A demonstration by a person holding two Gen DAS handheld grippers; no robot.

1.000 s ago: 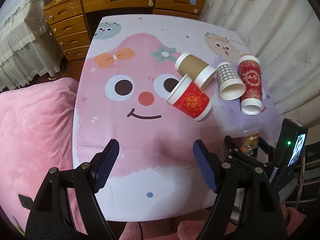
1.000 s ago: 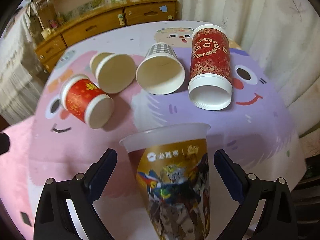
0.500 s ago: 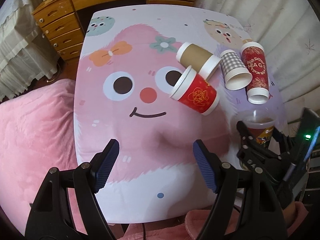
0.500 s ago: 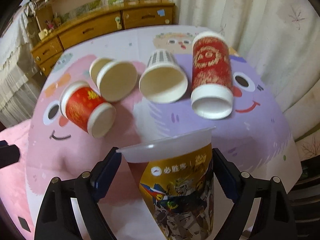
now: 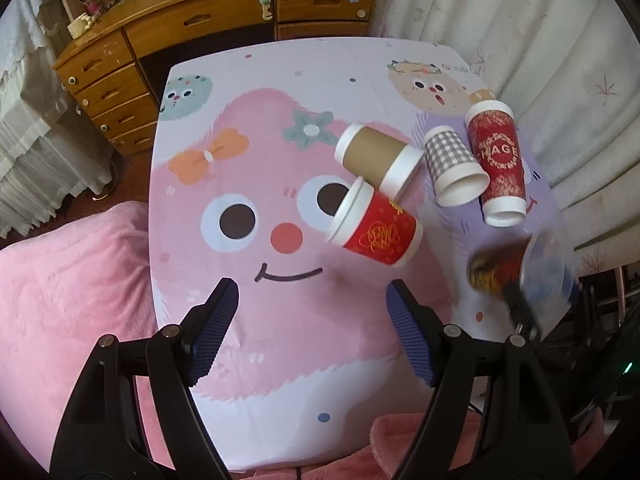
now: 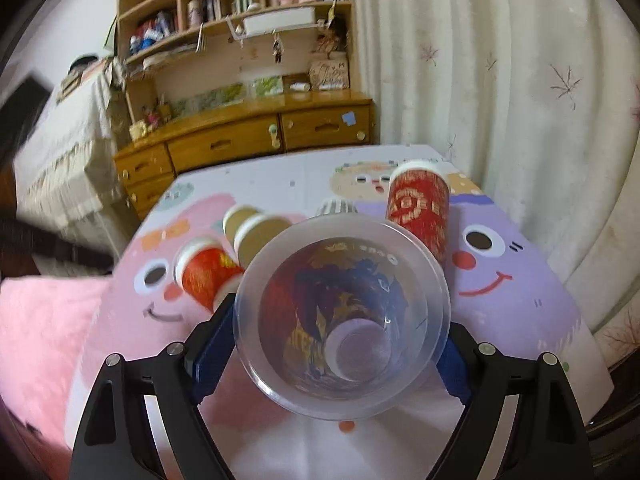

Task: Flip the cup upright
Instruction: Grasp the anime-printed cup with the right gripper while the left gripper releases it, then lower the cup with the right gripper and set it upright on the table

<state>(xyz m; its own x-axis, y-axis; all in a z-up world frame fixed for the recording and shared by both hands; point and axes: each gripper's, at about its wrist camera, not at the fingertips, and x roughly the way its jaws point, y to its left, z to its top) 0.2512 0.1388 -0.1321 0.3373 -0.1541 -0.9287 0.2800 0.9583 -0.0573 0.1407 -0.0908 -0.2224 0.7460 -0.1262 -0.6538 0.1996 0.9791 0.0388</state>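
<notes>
My right gripper (image 6: 328, 344) is shut on a clear plastic cup with a printed sleeve (image 6: 340, 316). It holds the cup tipped, with the open mouth facing the camera, above the table's near right part. In the left wrist view the same cup (image 5: 520, 276) is blurred at the right edge of the table. My left gripper (image 5: 312, 332) is open and empty over the near part of the table (image 5: 280, 320). Several paper cups lie on their sides: a short red one (image 5: 376, 228), a brown one (image 5: 378, 158), a checked one (image 5: 454, 168) and a tall red one (image 5: 498, 160).
The table carries a pink and purple cartoon cloth. A pink blanket (image 5: 68, 300) lies to its left. A wooden dresser (image 5: 208, 28) stands behind it, with shelves (image 6: 240, 12) above. White curtains (image 5: 540, 60) hang close on the right.
My right gripper closed on the plastic cup, lifted it and tipped it from mouth-down to mouth facing the camera. My left gripper drifted a little toward the cups and stayed open.
</notes>
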